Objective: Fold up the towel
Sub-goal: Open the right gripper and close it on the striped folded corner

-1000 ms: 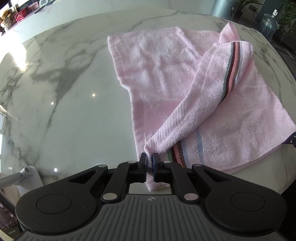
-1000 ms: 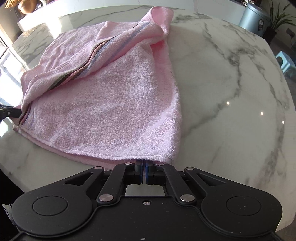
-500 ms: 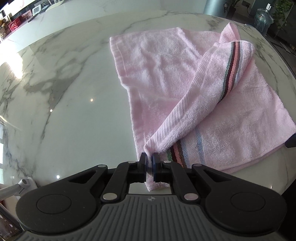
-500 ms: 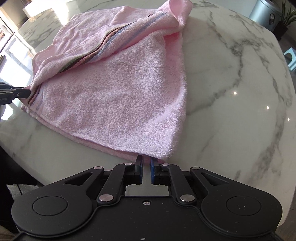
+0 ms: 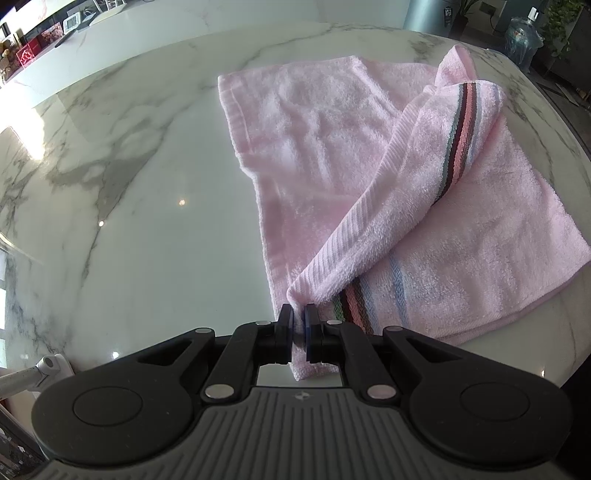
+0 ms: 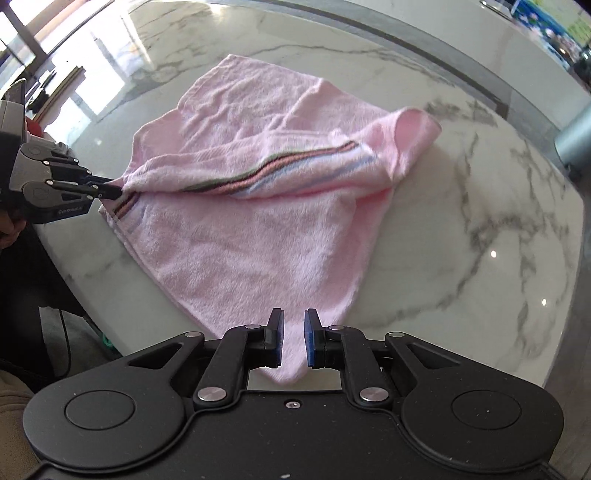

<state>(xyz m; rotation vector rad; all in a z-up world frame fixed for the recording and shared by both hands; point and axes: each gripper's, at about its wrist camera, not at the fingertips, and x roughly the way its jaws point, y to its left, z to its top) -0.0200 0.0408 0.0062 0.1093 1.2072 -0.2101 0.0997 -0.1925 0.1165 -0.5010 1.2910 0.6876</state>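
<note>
A pink towel point(image 5: 332, 147) with a striped band lies half folded on the marble table point(image 5: 147, 221). My left gripper point(image 5: 299, 317) is shut on the towel's near striped corner, and a ridge of cloth runs from it to the far right corner. In the right wrist view the left gripper point(image 6: 110, 186) pinches that corner at the towel's point(image 6: 258, 240) left side. My right gripper point(image 6: 293, 325) hangs above the near edge of the table point(image 6: 461, 221) with its jaws opening. The towel's loose corner shows in the gap, and the blue pads do not press on it.
A grey bin point(image 5: 424, 14) and a water bottle point(image 5: 524, 37) stand beyond the table's far right edge. The table's rim runs close under both grippers. A white bracket point(image 5: 48, 365) sticks out at the lower left. A person's hand point(image 6: 7, 229) holds the left gripper.
My right gripper has let go of the towel's corner, opened, risen and rolled, so the towel looks smaller and turned. The left gripper has kept its grip and stayed put.
</note>
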